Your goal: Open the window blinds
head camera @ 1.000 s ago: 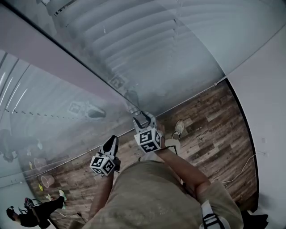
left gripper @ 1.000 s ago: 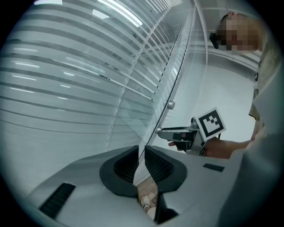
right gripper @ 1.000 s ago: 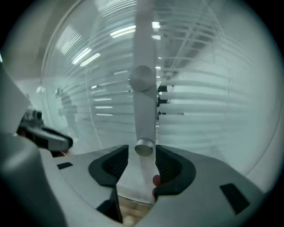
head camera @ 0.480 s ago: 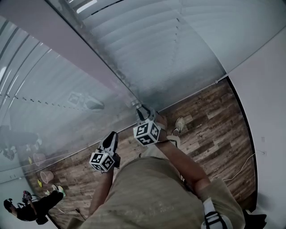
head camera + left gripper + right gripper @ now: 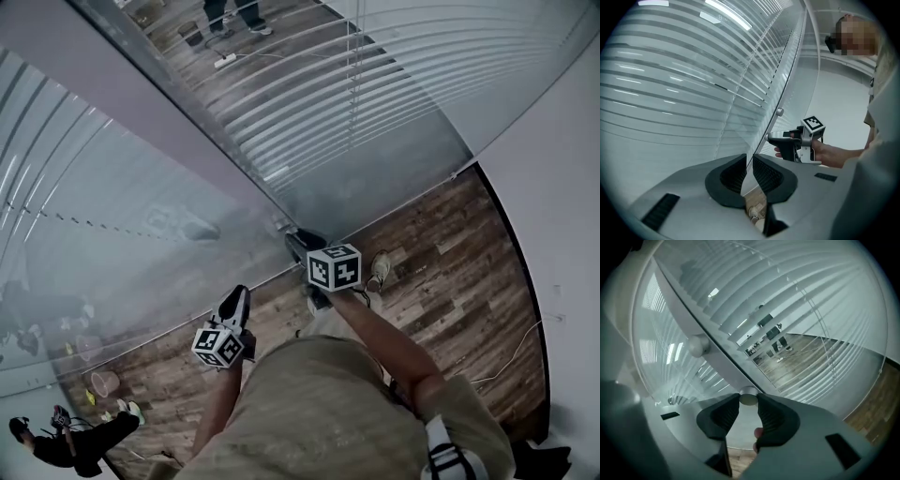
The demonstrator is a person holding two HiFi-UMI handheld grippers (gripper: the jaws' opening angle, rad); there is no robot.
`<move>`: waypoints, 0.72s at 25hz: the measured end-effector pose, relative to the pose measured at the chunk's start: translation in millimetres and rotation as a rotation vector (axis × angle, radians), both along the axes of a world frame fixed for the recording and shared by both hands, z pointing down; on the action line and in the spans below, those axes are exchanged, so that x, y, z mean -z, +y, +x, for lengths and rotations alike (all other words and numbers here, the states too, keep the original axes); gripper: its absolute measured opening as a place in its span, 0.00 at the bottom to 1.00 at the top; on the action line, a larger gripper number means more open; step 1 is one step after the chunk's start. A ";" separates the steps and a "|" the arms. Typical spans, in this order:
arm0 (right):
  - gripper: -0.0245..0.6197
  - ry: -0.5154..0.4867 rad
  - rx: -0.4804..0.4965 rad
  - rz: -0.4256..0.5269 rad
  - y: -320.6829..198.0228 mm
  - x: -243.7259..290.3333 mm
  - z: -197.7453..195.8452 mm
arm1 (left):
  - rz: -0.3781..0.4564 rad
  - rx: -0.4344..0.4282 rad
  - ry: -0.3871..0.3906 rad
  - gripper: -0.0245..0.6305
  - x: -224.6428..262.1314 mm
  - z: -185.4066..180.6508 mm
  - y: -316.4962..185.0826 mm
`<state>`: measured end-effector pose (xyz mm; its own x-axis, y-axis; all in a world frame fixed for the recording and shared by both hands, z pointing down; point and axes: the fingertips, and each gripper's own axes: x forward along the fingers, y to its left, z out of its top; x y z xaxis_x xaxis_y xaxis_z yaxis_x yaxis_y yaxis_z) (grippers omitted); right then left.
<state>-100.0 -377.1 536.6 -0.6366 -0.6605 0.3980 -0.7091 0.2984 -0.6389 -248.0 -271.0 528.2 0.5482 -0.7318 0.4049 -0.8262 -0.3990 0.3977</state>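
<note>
Head view: shows the blinds (image 5: 375, 84) in the right pane with slats tilted flat, so a wood floor and standing people read through the glass. A second ago showed only closed grey slats, so counts as real progress on opening. Shows the marker cube (image 5: 335, 266) on the right gripper (image 5: 298, 239) rolled over compared with that earlier picture, which fits a twist of a control. Places that gripper's tips right at the foot of the window frame (image 5: 169, 131). Leaves the left gripper (image 5: 234, 298) lower and apart from the glass. Shows left-pane slats closed, so probably half done.

Left gripper view: shows its fingers (image 5: 740, 171) slightly apart, only a slit, nothing between them, idle. Looks along the frame edge. Catches the right gripper level against the frame, just below an upper knob (image 5: 779, 111). Shows blinds well beyond these fingers, no contact.

Right gripper view: shows fingers clamped on the round lower knob (image 5: 749, 398), pads touching it on both sides at the very tips. Have just been closing onto it, then easing a little. Puts the knob on the frame, with open slats up and to the right behind glass, out of direct reach, so worked only through the knob.
</note>
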 end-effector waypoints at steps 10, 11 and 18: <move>0.24 0.295 0.037 0.228 3.4 29.4 0.6 | 0.014 0.009 0.001 0.09 3.6 -9.6 1.6; 0.24 0.334 0.039 0.288 4.5 42.1 3.7 | 0.018 0.011 0.000 0.09 2.8 -10.3 0.7; 0.24 0.445 0.093 0.494 10.5 111.1 4.6 | 0.044 0.053 0.022 0.09 1.7 -21.5 -7.8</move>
